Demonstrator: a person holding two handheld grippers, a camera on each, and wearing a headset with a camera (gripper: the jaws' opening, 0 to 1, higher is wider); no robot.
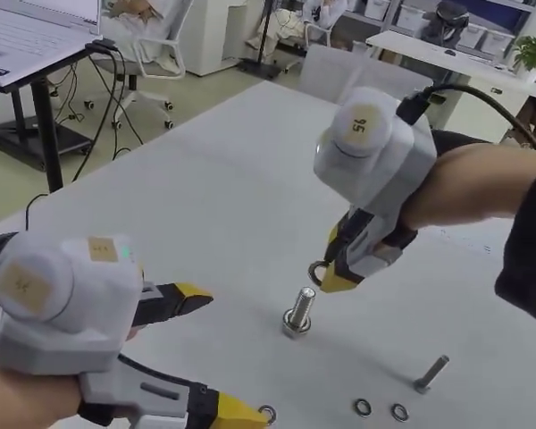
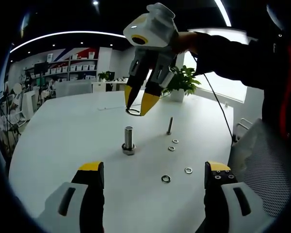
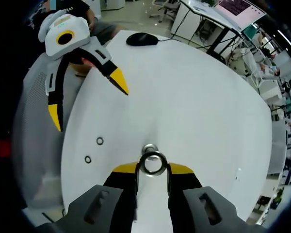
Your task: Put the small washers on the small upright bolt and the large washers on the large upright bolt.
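The right gripper (image 1: pixel 327 279) has its jaws pinched together on a large washer (image 1: pixel 316 271), the ring caught by its edge between the yellow tips and sticking out beyond them. It hangs in the air just above the large bolt (image 1: pixel 300 308), which stands upright on the white surface (image 1: pixel 205 197). From the head view the washer sits a little up and to the left of the bolt's top, clear of it. In the right gripper view the washer (image 3: pixel 153 162) lies squarely between the jaw tips, and the bolt's head (image 3: pixel 150 148) shows at the ring's far edge, so the two are close to lined up but not threaded. The left gripper view confirms the gap, with the ring (image 2: pixel 133 112) above the bolt (image 2: pixel 129 140) and not touching. The left gripper (image 1: pixel 223 353) sits low at the near edge of the surface, jaws spread wide and gripping nothing. The small bolt (image 1: pixel 431 374) stands well to the right of the large one. Loose washers (image 2: pixel 171 148) lie flat on the surface — two just beside the small bolt, two more nearer the left gripper's jaws (image 2: pixel 166 179).
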